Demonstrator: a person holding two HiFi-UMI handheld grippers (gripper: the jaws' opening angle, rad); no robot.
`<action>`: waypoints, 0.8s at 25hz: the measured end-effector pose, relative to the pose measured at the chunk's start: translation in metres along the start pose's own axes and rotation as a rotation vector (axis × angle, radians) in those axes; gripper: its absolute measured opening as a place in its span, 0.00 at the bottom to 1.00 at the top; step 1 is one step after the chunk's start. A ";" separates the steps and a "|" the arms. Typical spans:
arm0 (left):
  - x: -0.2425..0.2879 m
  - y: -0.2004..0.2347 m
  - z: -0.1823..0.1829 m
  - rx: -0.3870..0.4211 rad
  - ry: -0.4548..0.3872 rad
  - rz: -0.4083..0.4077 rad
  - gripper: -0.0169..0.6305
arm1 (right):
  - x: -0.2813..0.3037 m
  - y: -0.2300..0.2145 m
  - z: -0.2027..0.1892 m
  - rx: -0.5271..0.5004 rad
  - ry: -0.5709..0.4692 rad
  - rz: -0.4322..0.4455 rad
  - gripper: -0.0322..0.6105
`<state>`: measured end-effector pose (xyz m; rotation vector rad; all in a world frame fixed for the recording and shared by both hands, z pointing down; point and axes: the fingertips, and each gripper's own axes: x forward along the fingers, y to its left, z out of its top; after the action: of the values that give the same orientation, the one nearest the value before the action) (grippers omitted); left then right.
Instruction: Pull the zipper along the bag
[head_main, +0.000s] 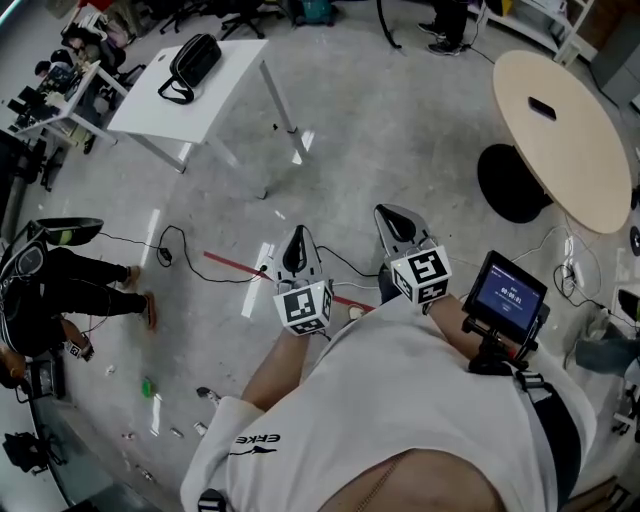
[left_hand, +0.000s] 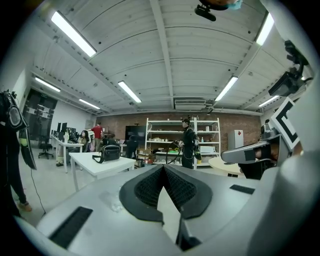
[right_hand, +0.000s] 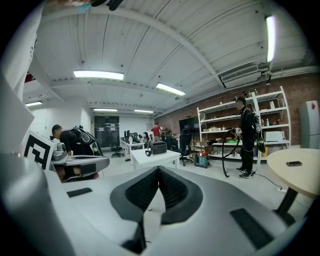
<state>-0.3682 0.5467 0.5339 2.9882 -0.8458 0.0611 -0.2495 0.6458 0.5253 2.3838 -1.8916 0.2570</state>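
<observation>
The person's white shirt (head_main: 400, 400) fills the bottom of the head view. Just beyond it both grippers are held up over the floor (head_main: 400, 130), well apart from the bag. The left gripper (head_main: 296, 246) has its tips pressed together with nothing between them, as its own view shows (left_hand: 163, 167). The right gripper (head_main: 397, 222) is pressed together and empty too (right_hand: 158, 169).

The black bag (head_main: 195, 62) lies on a white counter (head_main: 230, 90) at the far left. Its long axis runs from far right to near left, with the strap looped off the near-left end. Both gripper views catch the bag (left_hand: 109, 152) (right_hand: 159, 147) from the side (small, far ahead) on that counter (left_hand: 97, 165) (right_hand: 155, 159). Behind it they show what the head view does not, shelves (left_hand: 160, 131) and a person in black (left_hand: 188, 142). Only the head view shows the small lit screen (head_main: 508, 296) at the person's right. It also shows the top of the round table (head_main: 560, 150).
</observation>
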 end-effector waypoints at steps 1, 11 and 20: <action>0.004 -0.001 0.000 0.002 0.000 -0.007 0.03 | 0.003 -0.003 0.001 0.000 -0.001 -0.004 0.06; 0.116 -0.027 0.010 0.026 -0.017 -0.056 0.03 | 0.057 -0.093 0.014 0.015 -0.028 -0.038 0.06; 0.204 -0.062 0.029 0.045 -0.026 -0.097 0.03 | 0.088 -0.175 0.040 0.019 -0.050 -0.067 0.06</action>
<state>-0.1611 0.4910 0.5135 3.0737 -0.7096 0.0394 -0.0572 0.5952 0.5085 2.4836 -1.8334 0.2138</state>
